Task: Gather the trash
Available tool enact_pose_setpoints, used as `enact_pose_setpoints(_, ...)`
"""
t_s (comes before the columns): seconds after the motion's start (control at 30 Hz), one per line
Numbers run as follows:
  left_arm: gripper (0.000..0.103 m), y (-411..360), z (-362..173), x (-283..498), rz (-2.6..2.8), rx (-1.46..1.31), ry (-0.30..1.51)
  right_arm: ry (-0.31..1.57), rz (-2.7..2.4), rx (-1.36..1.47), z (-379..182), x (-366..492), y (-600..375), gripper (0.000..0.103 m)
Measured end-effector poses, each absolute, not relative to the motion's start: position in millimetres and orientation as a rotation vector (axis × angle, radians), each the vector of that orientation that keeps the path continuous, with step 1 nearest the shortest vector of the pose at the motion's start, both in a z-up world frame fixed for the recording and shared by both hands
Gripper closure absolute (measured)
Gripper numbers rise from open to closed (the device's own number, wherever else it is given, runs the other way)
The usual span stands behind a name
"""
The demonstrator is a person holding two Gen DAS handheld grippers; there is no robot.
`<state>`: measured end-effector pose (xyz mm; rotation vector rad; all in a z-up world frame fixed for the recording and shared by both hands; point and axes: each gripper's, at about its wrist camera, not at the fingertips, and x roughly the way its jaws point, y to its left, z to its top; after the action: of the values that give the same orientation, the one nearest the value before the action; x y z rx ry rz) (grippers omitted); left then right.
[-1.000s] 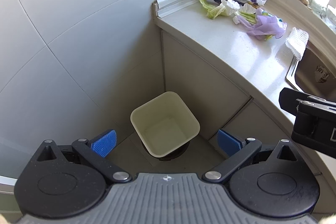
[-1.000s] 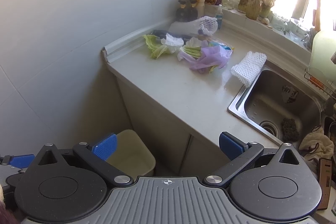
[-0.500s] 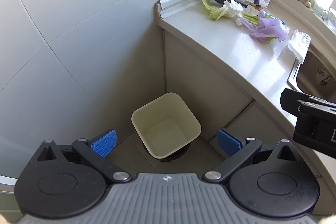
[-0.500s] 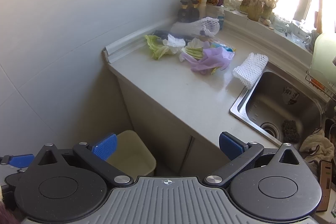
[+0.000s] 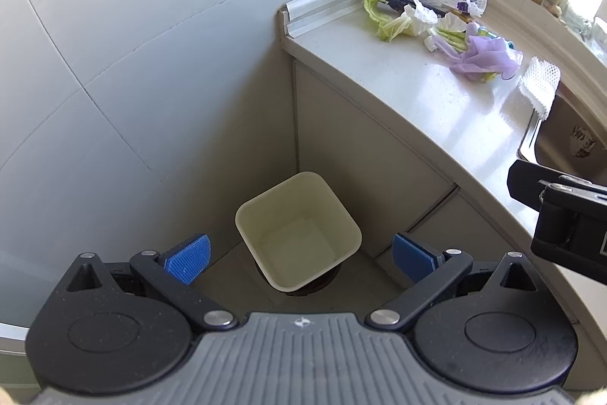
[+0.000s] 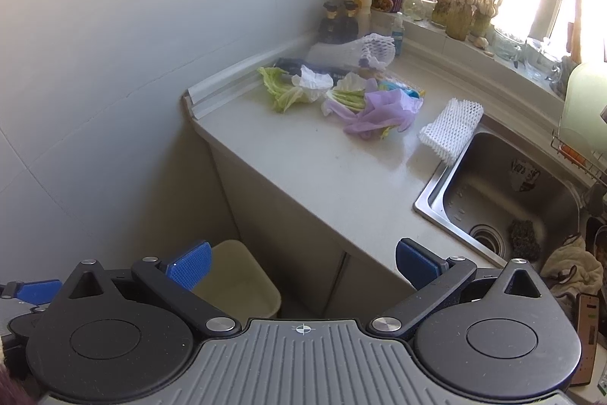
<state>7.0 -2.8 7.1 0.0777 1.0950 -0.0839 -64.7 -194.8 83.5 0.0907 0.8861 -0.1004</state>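
Seen heaped at the far corner of the countertop (image 6: 322,177), against the wall: trash (image 6: 341,93). Held released and empty, left gripper (image 5: 299,257) over the bin (image 5: 297,234), right gripper (image 6: 301,259) aimed toward the pile, likely for pickup.

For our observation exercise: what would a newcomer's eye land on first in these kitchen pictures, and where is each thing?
First, the heap of scraps at the back of the counter: green cabbage leaves, crumpled purple plastic and a white foam net by the sink. Next, the cream bin on the floor in the corner beside the cabinet, apparently empty. Both tools' blue-padded jaws stand wide apart, holding nothing.
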Motion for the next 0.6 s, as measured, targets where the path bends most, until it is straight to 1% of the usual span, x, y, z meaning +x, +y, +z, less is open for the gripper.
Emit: enact_pose_setpoints(0.6,0.000,-13.4,7.3,17.7,-0.079,0.081,1.095,0.892,-0.078,0.104,84.5,-51.4,-203.9,0.000)
